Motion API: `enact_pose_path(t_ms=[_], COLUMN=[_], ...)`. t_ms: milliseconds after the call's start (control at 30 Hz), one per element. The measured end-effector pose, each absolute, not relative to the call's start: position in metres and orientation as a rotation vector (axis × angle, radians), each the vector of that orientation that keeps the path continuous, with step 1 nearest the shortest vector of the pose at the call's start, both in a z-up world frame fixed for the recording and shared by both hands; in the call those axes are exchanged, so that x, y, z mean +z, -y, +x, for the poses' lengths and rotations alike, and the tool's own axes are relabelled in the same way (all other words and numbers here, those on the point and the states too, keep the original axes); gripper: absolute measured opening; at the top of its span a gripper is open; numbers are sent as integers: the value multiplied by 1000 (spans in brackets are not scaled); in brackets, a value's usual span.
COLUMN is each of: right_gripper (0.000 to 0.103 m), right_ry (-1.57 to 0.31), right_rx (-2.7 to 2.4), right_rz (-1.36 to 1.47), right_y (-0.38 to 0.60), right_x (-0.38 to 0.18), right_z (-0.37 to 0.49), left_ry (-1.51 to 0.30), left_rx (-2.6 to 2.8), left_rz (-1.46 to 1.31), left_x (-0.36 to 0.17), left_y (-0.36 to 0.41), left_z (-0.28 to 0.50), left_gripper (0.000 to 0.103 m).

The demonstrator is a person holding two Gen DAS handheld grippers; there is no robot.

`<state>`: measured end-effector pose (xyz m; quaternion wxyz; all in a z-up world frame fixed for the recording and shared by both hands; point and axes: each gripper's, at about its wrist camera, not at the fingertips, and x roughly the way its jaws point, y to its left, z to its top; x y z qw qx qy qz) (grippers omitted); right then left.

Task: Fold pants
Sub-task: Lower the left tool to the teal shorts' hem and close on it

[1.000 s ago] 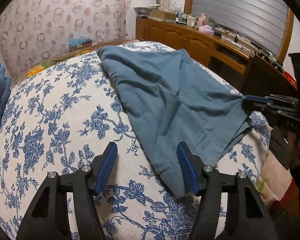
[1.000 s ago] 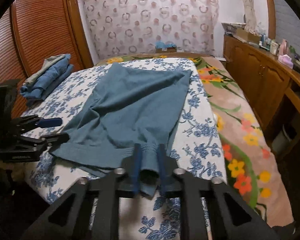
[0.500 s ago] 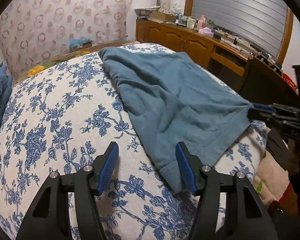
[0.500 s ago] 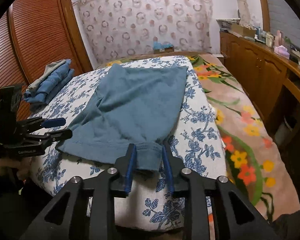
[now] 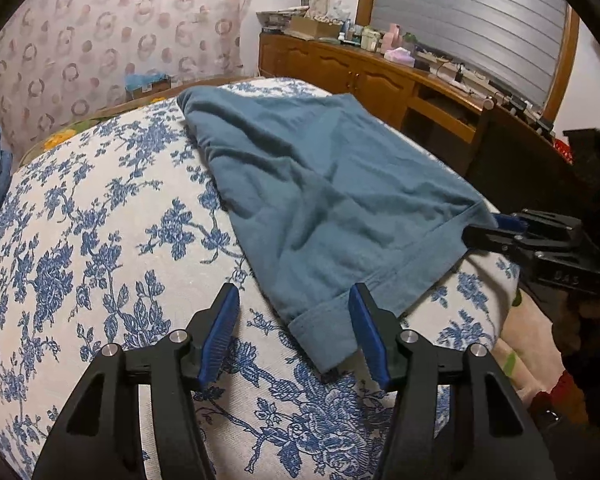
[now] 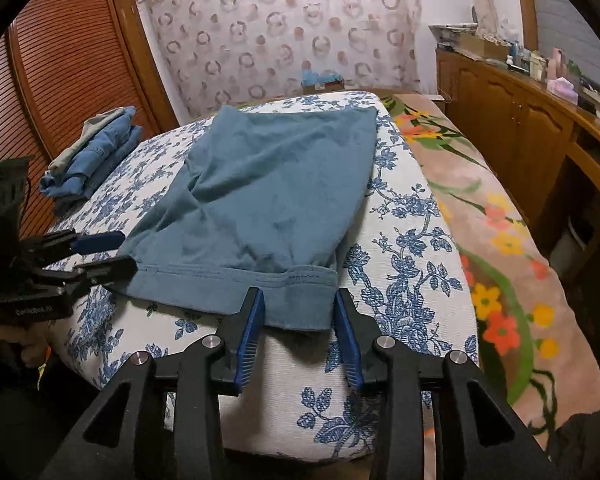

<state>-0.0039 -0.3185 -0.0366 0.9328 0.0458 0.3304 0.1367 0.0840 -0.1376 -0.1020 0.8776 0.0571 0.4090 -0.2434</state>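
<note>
Teal-blue pants [image 5: 320, 196] lie flat on a blue floral bed cover [image 5: 100, 240], hem end toward me, and also show in the right wrist view [image 6: 268, 184]. My left gripper [image 5: 294, 326] is open, its jaws on either side of the pants' near left hem corner. My right gripper [image 6: 300, 320] is open, its jaws on either side of the right hem corner, not clamping it. The right gripper [image 5: 496, 226] shows at the right of the left wrist view; the left gripper [image 6: 108, 252] shows at the left of the right wrist view.
Folded jeans [image 6: 96, 152] lie at the bed's far left. A flowered blanket [image 6: 500, 240] covers the bed's right side. A wooden sideboard [image 6: 520, 120] with clutter runs along the right wall. A wooden wardrobe [image 6: 60, 100] stands at left.
My right gripper has opened and let go of the pants' hem, which now lies on the bed. The pants have been pulled flatter toward me. The left gripper has stayed open.
</note>
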Motion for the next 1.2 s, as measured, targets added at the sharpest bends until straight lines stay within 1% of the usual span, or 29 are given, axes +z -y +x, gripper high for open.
enact_pose_path(t_ms=[700,1200], right_gripper=[38,39], right_ry=[-710,-684], right_rx=[276,270], right_rz=[74,208], right_y=[319,325], right_x=[-35,-38], right_z=[-20,-9], left_ry=[-844,-844], left_rx=[-518,-518], left_rz=[104,104], left_x=[-104,-104], left_y=[135,135], left_z=[84,84], left_gripper=[59,59])
